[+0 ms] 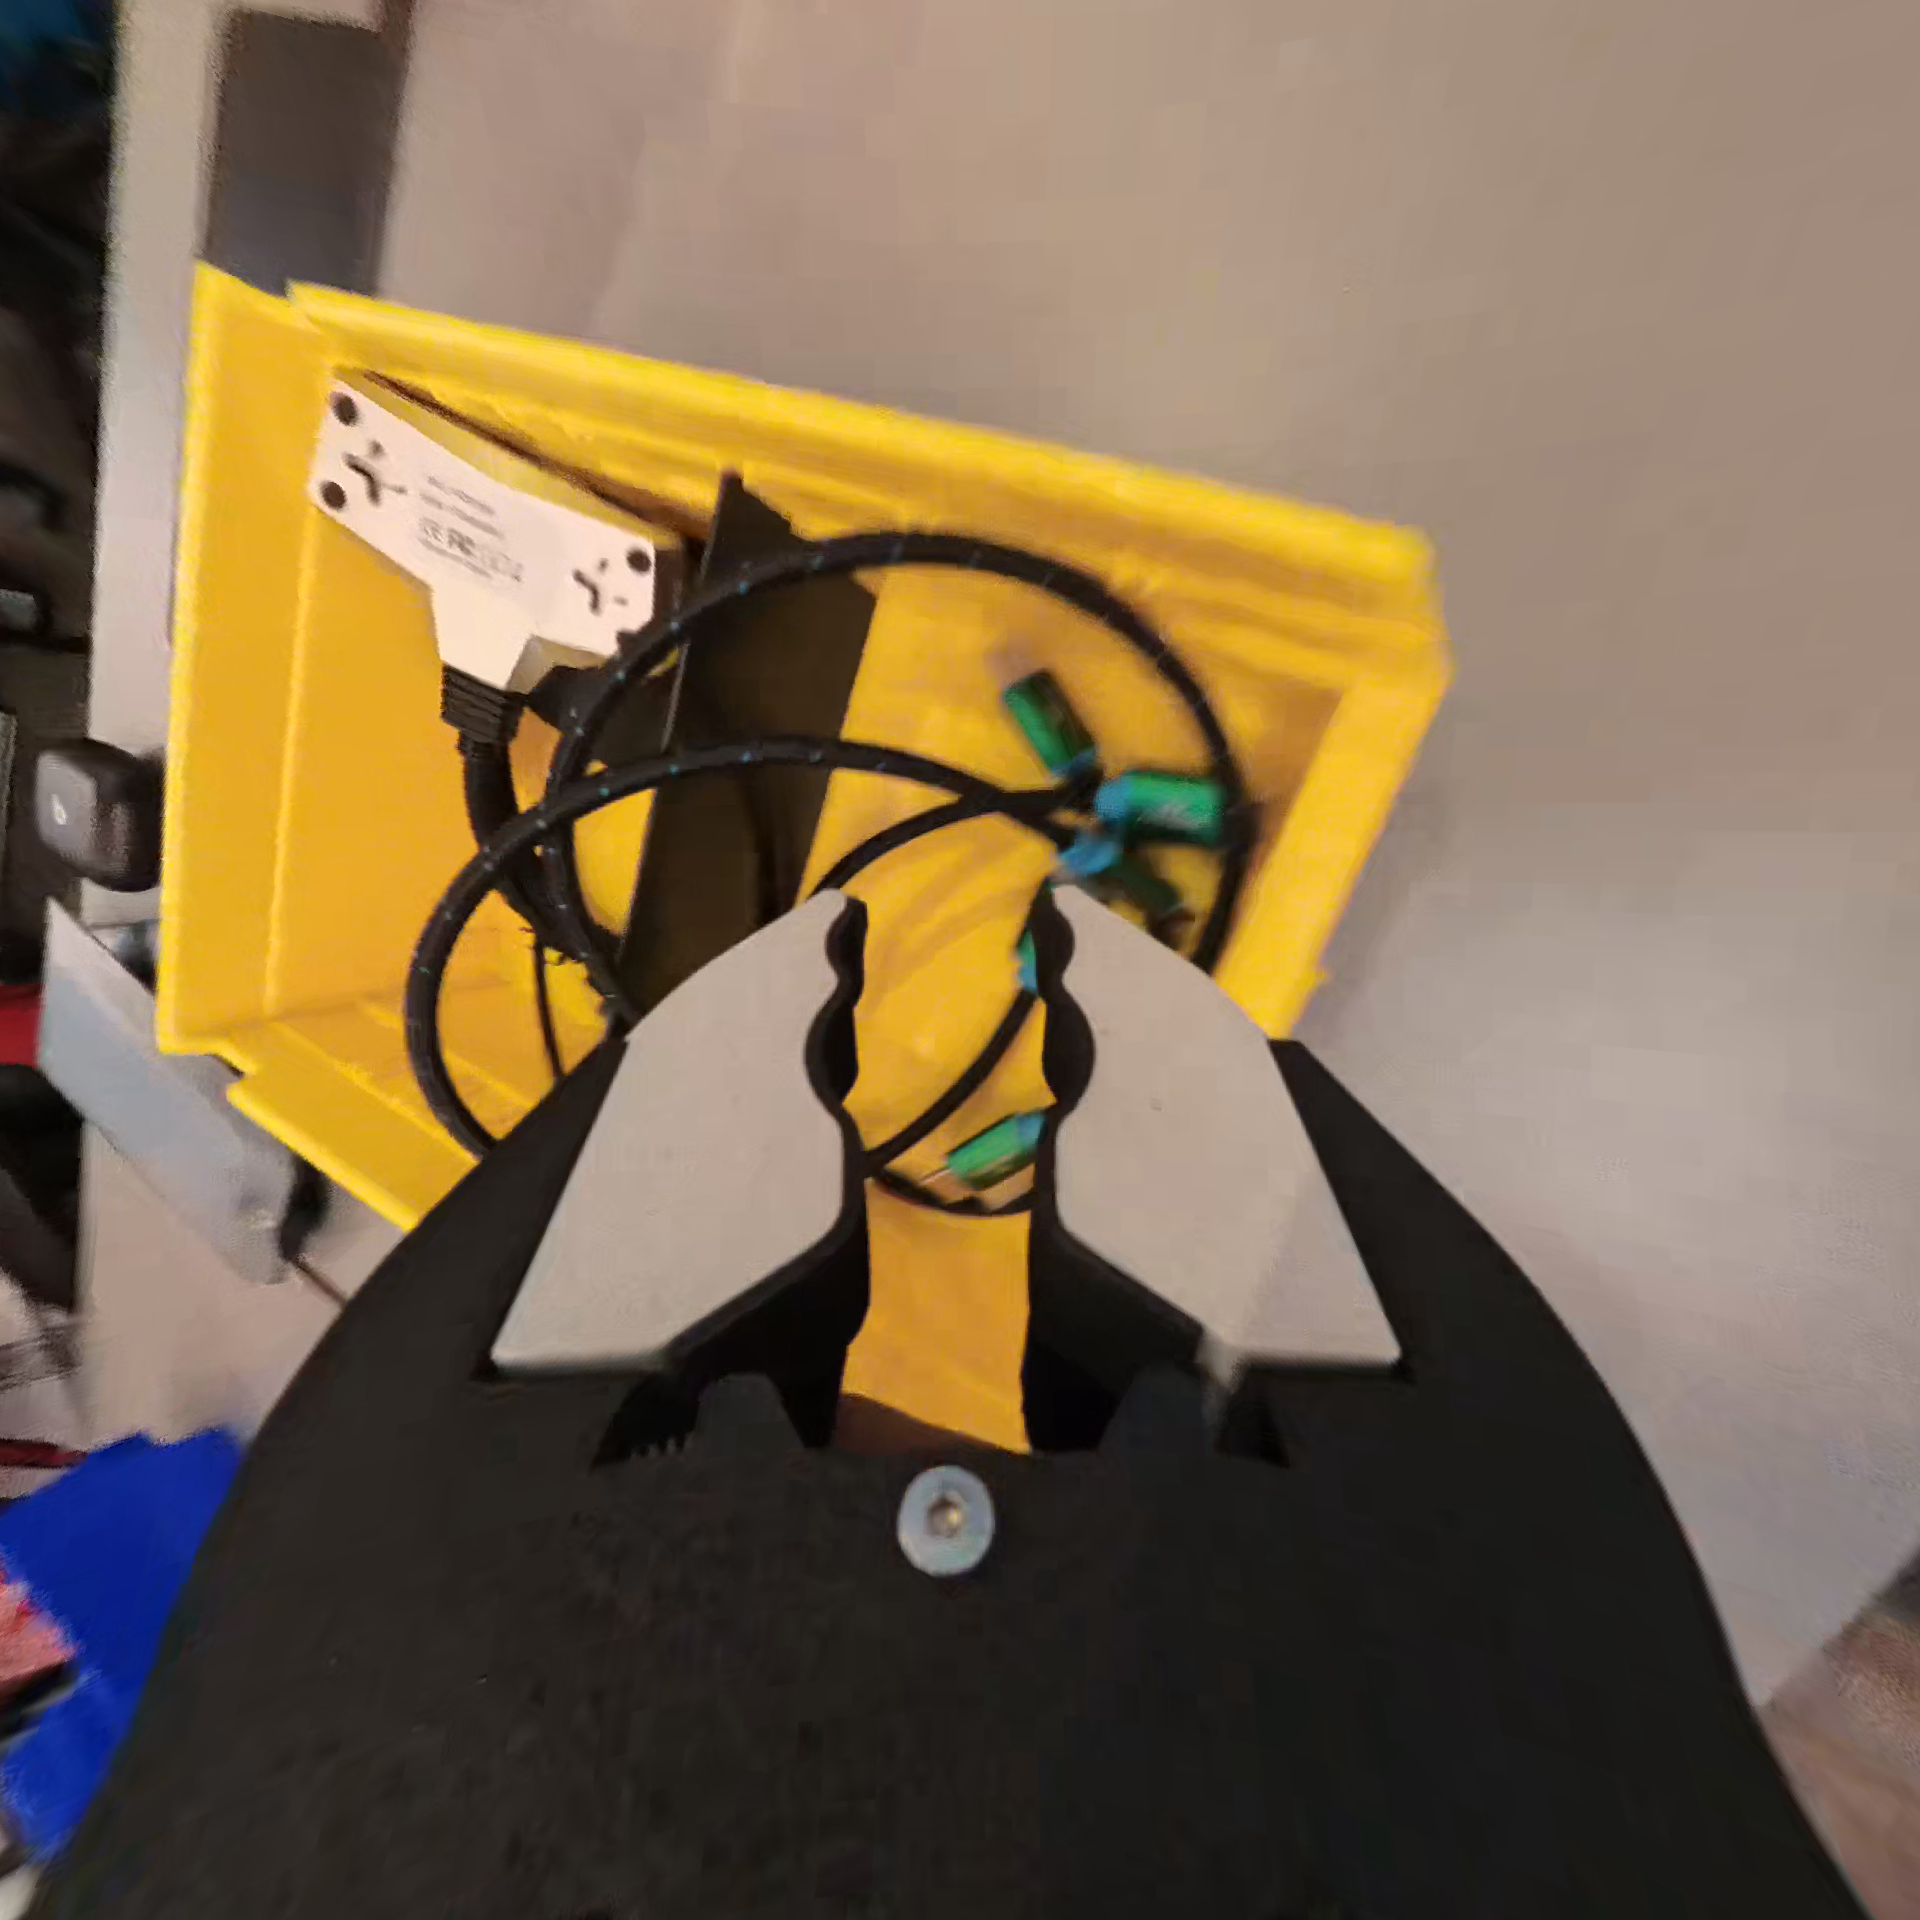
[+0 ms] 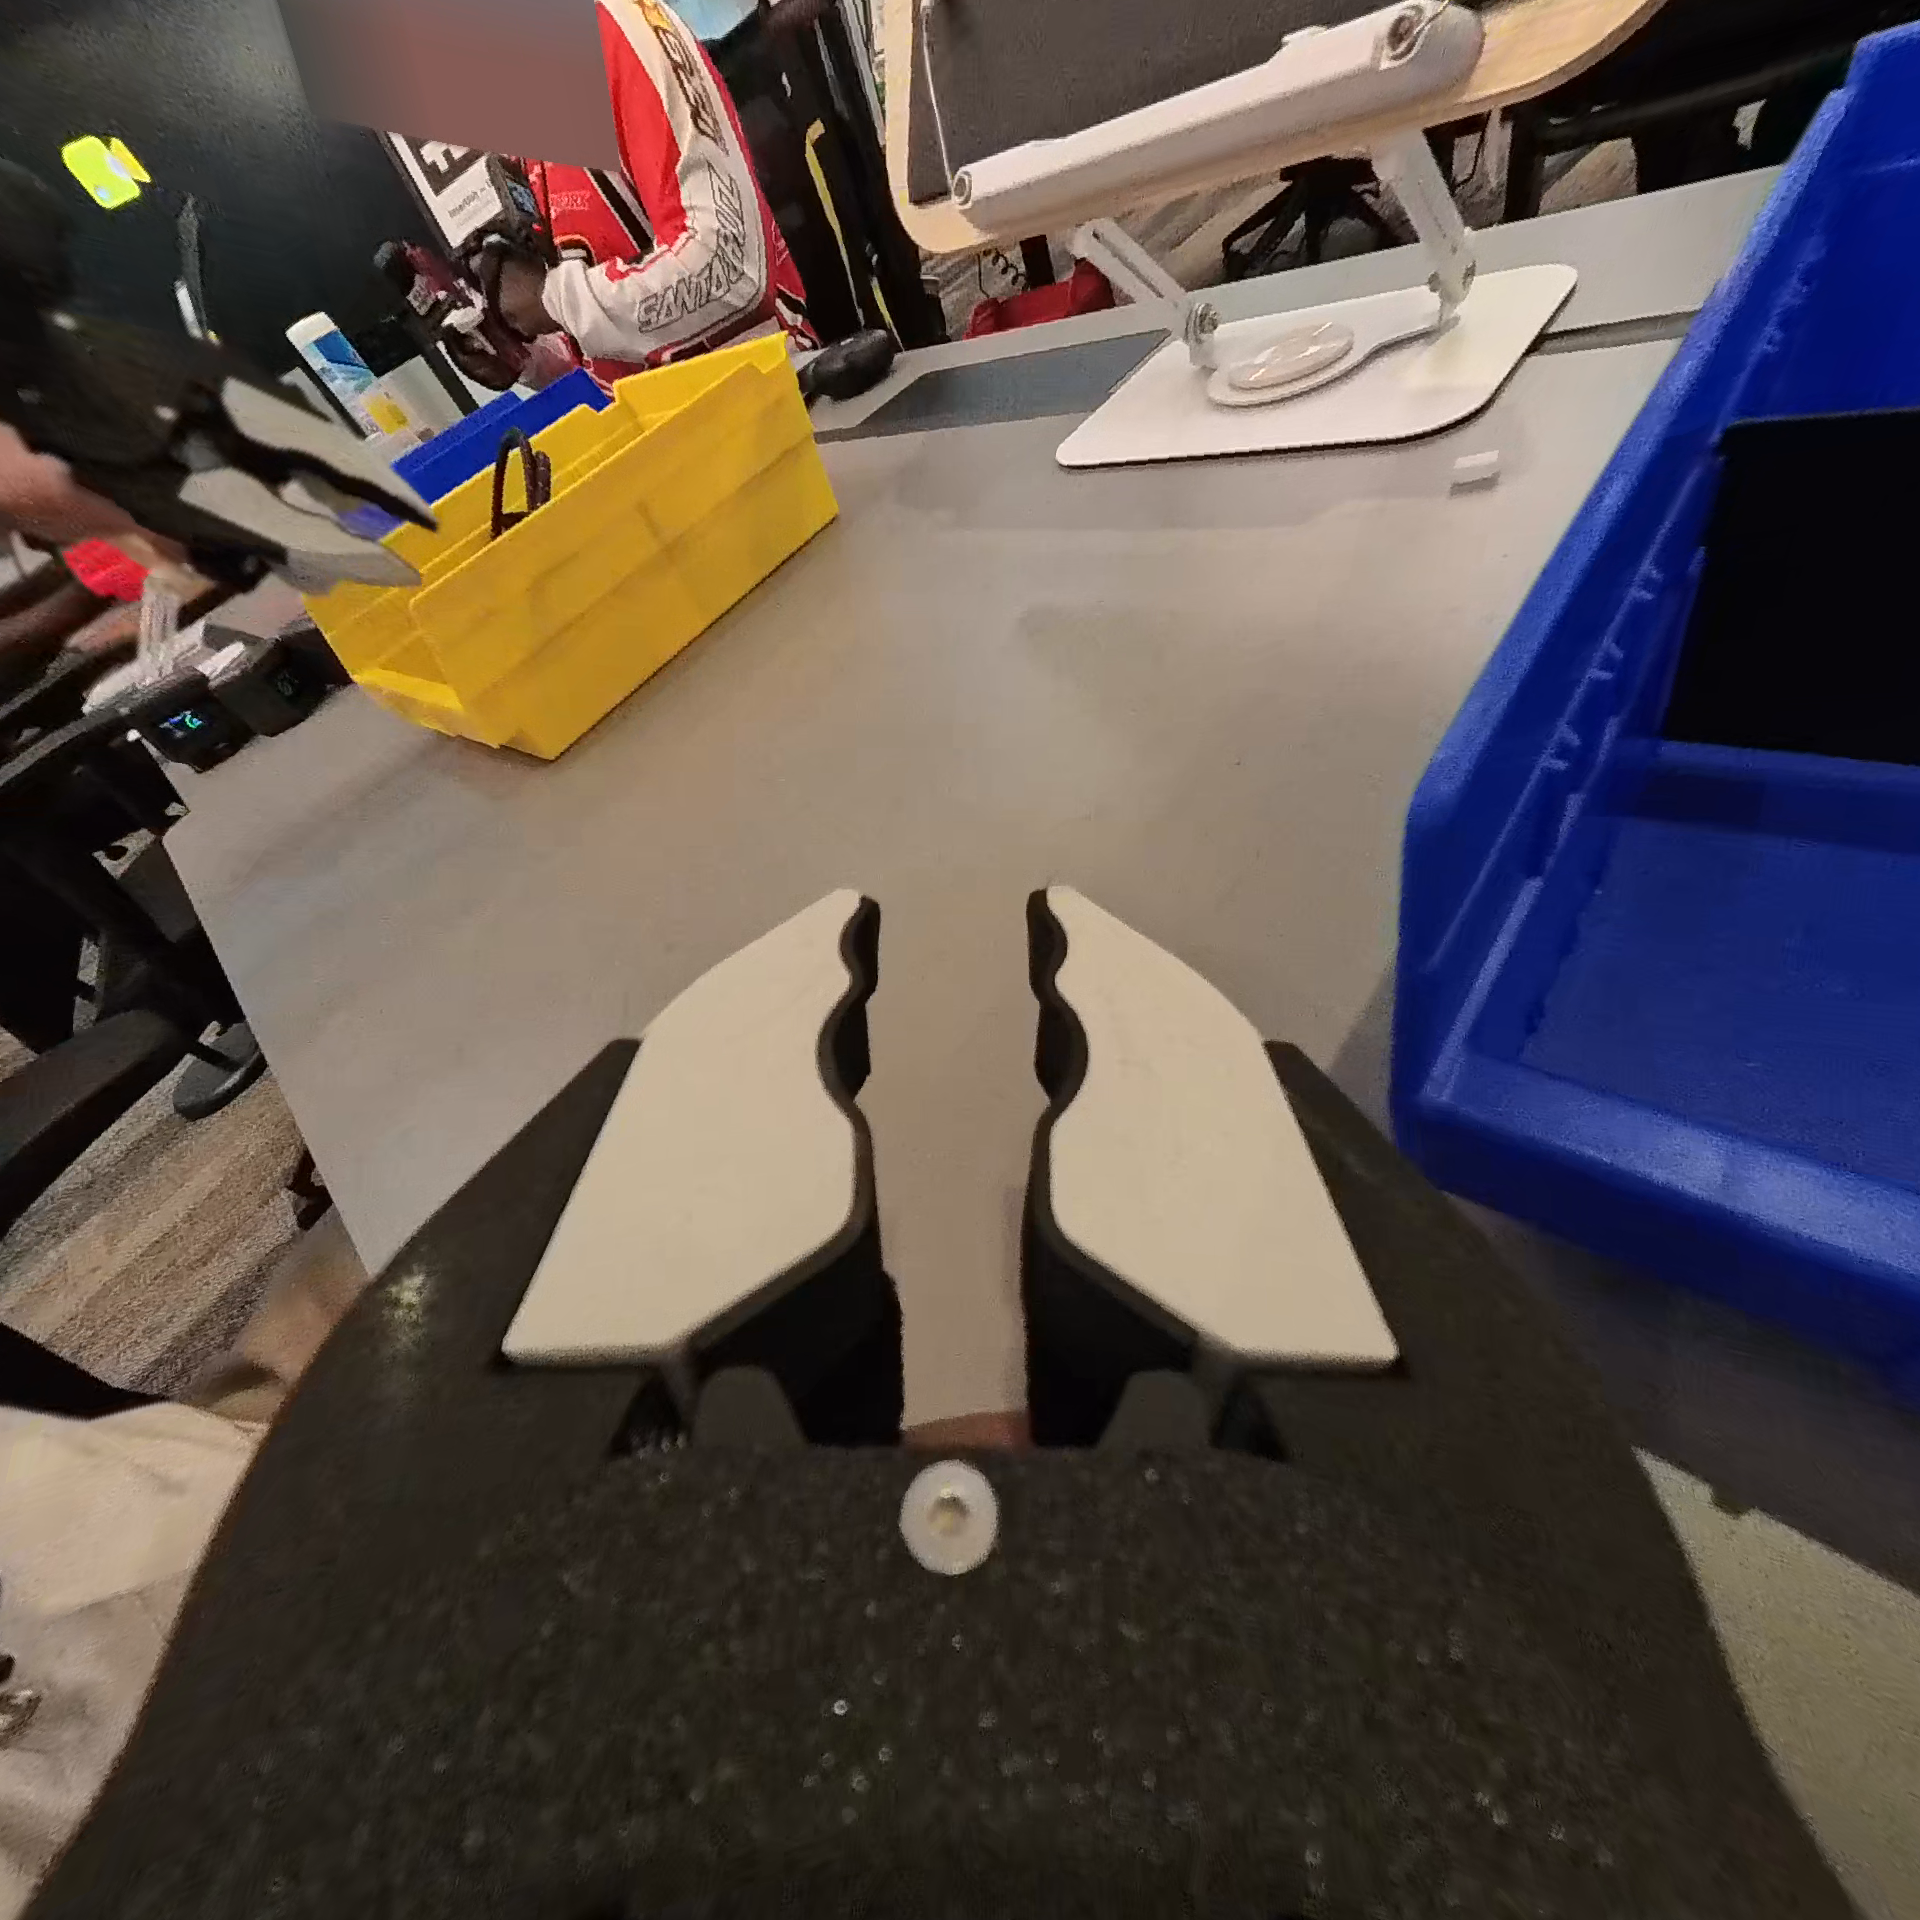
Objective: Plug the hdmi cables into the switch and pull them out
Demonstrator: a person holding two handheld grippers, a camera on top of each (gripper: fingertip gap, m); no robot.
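- HDMI cables [image 1: 665, 800]: black braided with blue flecks, coiled in loose loops inside the yellow bin [image 1: 1351, 665], seen from above in the left wrist view.
- Green plugs [image 1: 1169, 805] at the cable ends: clustered toward the right side of that bin; another green plug [image 1: 987, 1153] lower down, showing through the gap between the jaws.
- Switch [image 1: 468, 530]: white box with a label, tucked in the bin's upper-left corner, a thick black lead leaving its lower end.
- Black divider [image 1: 769, 727]: standing upright in the bin, just right of the switch, cable loops crossing in front of it.
- Left gripper [image 1: 951, 935]: hovering above the bin, jaws released, grasping nothing; picture somewhat blurred.
- Right gripper [image 2: 951, 904]: poised over bare grey worktop [image 2: 935, 675], jaws released and empty.
- From the right wrist view: yellow bin [image 2: 623, 582] well apart at far left, a dark cable loop [image 2: 516, 478] poking above its rim, left gripper [image 2: 390, 540] at its near-left edge.
- Blue bin [image 2: 1558, 935]: close on the right, black divider [image 2: 1808, 582] inside.
- White stand [image 2: 1320, 405]: at the far side of the worktop.
- Person in a red and white top [image 2: 675, 239]: behind the yellow bin.
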